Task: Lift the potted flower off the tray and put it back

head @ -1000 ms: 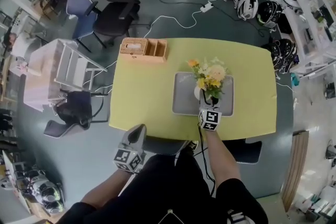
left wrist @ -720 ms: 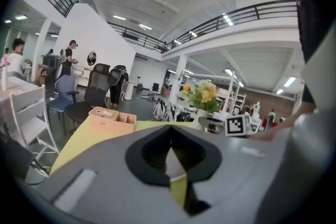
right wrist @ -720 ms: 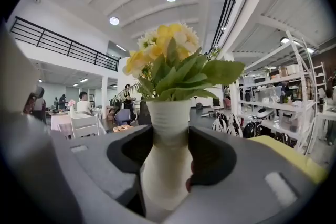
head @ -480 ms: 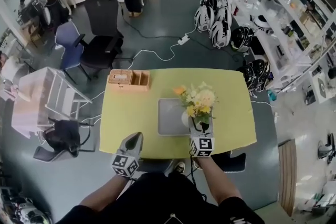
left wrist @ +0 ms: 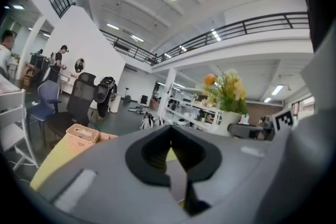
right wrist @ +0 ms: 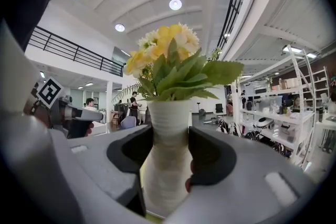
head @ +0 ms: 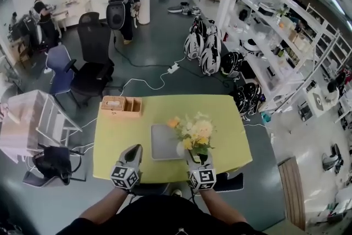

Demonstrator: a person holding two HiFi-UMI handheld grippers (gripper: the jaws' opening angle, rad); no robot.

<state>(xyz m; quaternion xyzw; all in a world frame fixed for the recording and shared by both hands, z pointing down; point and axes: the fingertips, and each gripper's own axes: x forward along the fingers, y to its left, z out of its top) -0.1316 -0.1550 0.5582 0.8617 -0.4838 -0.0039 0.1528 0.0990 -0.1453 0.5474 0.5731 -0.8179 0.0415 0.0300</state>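
My right gripper is clamped on the potted flower, its jaws pressed to either side of the narrow neck of the white ribbed pot with the belly bulging out below them. My left gripper hangs beside it with its jaws together and nothing in them. From my head view the flowers sit above the tray's right edge, and I judge the pot to be lifted clear of it.

The risk I see is in the grip itself. I hold the pot only by its neck, and the bouquet rises tall and leafy above the jaws, so any quick swing or tilt could make it pivot or slide between the pads. The ribbed surface should help, but I would not trust it through a jolt. Coming down, the danger is landing the base on the tray's rim, not its flat floor, which could tip the pot once I let go. My other gripper is near and could knock the blooms.

The tray lies on a yellow-green table, with a wooden box near the far left corner. Around it are a dark floor, office chairs, a trailing cable, helmets and long shelves, with people standing at the far left.
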